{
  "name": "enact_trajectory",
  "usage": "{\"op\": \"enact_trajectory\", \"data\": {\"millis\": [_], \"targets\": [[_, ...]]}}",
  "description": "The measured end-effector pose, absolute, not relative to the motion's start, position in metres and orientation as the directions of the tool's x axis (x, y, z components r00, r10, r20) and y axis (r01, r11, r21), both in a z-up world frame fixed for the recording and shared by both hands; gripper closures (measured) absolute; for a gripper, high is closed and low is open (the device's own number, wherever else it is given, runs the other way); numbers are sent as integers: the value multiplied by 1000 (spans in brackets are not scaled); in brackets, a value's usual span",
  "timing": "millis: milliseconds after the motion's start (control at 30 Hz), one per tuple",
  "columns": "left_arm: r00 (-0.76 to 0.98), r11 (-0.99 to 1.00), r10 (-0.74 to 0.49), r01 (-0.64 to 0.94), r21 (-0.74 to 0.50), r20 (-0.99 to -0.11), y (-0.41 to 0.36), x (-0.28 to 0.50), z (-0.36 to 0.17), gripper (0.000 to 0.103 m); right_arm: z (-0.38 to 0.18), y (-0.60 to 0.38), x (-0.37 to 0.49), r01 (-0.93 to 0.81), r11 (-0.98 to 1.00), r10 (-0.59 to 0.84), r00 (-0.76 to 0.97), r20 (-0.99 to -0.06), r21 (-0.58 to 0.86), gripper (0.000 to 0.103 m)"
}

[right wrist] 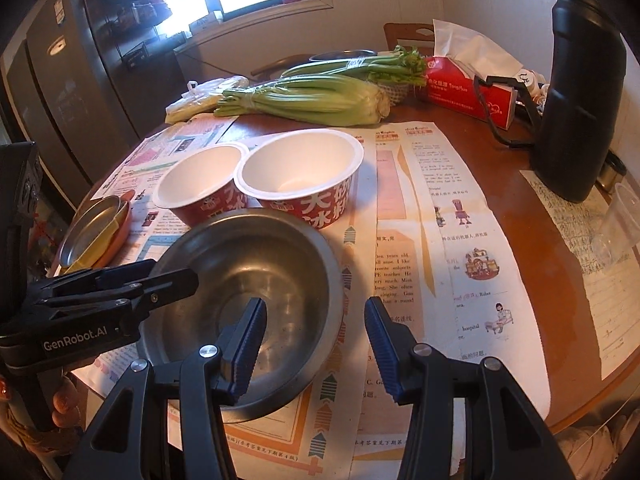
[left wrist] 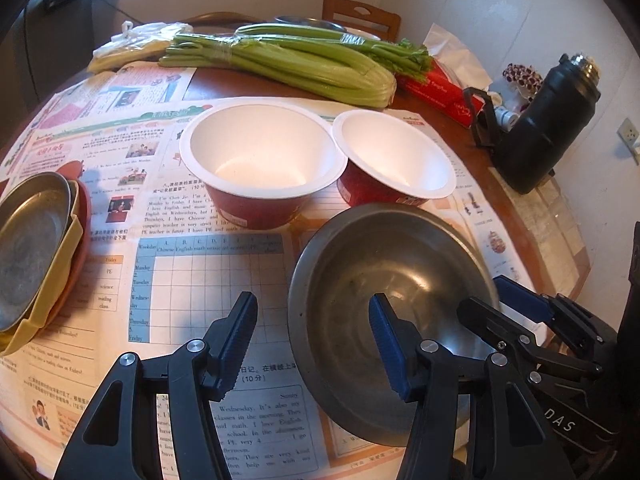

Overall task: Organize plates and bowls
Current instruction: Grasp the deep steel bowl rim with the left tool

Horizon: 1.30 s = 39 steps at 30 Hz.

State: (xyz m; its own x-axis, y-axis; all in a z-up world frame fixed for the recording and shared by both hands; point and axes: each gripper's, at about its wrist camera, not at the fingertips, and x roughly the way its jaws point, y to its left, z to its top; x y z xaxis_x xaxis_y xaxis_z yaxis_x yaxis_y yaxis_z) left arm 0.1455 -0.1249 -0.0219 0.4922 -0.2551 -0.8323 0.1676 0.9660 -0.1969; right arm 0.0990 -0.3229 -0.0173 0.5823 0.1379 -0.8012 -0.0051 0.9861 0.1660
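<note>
A steel bowl (left wrist: 384, 280) (right wrist: 256, 272) sits on the newspaper near the table's front edge. My left gripper (left wrist: 314, 344) is open, its jaws straddling the bowl's left rim. My right gripper (right wrist: 316, 344) is open, straddling the bowl's right rim. Neither is closed on the rim. Two red paper bowls with white insides stand side by side behind it: a larger one (left wrist: 260, 152) (right wrist: 304, 168) and a smaller one (left wrist: 394, 152) (right wrist: 196, 184). A stack of plates, steel on yellow on orange (left wrist: 32, 256) (right wrist: 96, 232), lies at the left.
Celery bunches (left wrist: 288, 60) (right wrist: 304, 96) lie across the back of the round wooden table (right wrist: 520, 216). A red tissue box (right wrist: 468, 88), a black thermos (left wrist: 548, 128) (right wrist: 580, 92) and a clear plastic cup (right wrist: 620, 224) stand at the right. A plastic bag (left wrist: 132, 44) lies at the back left.
</note>
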Motion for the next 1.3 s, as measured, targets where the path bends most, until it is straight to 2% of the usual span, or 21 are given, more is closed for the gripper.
{"op": "enact_trajectory", "data": {"millis": [100, 367, 600, 700, 767, 1300], "targets": [[504, 972, -229, 170, -164, -833, -127, 147, -22, 43, -22, -319, 102, -10, 987, 137, 574, -807, 160, 52], [492, 965, -250, 196, -174, -834, -132, 151, -27, 43, -27, -312, 105, -5, 991, 111, 582, -806, 134, 54], [485, 959, -272, 210, -191, -831, -137, 151, -31, 45, -29, -307, 104, -11, 993, 103, 592, -799, 120, 61], [468, 954, -287, 215, -207, -836, -138, 151, -35, 52, -30, -308, 104, -10, 992, 104, 594, -798, 122, 64], [458, 953, -291, 216, -213, -840, -139, 152, -37, 56, -32, -307, 104, -13, 993, 105, 593, -798, 121, 64], [476, 949, -306, 220, -225, -824, -131, 138, -28, 56, -29, -306, 97, -20, 987, 142, 589, -795, 161, 64]]}}
